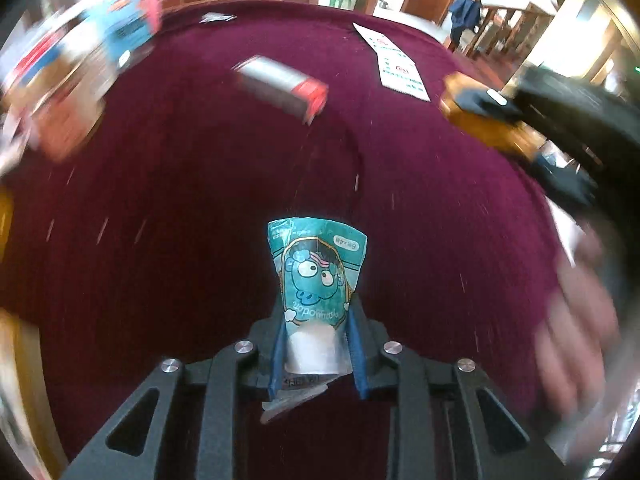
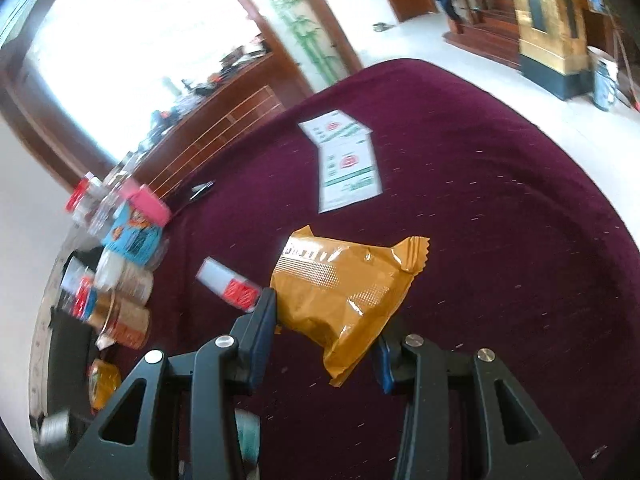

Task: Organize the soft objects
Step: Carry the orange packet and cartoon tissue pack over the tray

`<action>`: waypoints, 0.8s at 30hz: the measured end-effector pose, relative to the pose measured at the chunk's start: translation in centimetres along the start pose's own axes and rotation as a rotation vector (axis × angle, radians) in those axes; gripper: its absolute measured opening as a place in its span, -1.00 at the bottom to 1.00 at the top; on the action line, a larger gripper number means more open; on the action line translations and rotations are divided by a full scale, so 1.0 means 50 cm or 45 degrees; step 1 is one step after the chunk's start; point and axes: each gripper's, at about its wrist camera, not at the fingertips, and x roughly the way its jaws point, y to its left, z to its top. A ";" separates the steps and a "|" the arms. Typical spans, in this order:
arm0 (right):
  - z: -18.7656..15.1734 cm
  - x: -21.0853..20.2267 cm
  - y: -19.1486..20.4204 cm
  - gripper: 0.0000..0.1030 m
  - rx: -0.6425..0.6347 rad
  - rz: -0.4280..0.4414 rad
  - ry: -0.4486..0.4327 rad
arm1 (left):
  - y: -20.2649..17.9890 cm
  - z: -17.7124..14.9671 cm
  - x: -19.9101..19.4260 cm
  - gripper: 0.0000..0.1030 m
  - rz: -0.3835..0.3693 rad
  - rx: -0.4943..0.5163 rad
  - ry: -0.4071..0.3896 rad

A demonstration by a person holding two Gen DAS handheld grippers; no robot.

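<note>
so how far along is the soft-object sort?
Nothing visibly sorted yet. In hand: left claw is shut on a teal packet, right claw on an orange pouch, both lifted above the maroon cloth. Left: placing both. No target spot is identifiable; jars crowd one edge.

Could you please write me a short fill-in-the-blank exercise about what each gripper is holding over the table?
1. The left gripper is shut on a ____ cartoon packet.
2. The right gripper grips a ____ snack bag.
3. The table wears a ____ cloth.

Missing words: teal; mustard-yellow; maroon
</note>
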 end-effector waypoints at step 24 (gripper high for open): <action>-0.590 -0.217 0.520 -0.19 -0.804 0.739 0.385 | 0.528 -0.413 -0.445 -0.47 0.112 -0.579 -0.382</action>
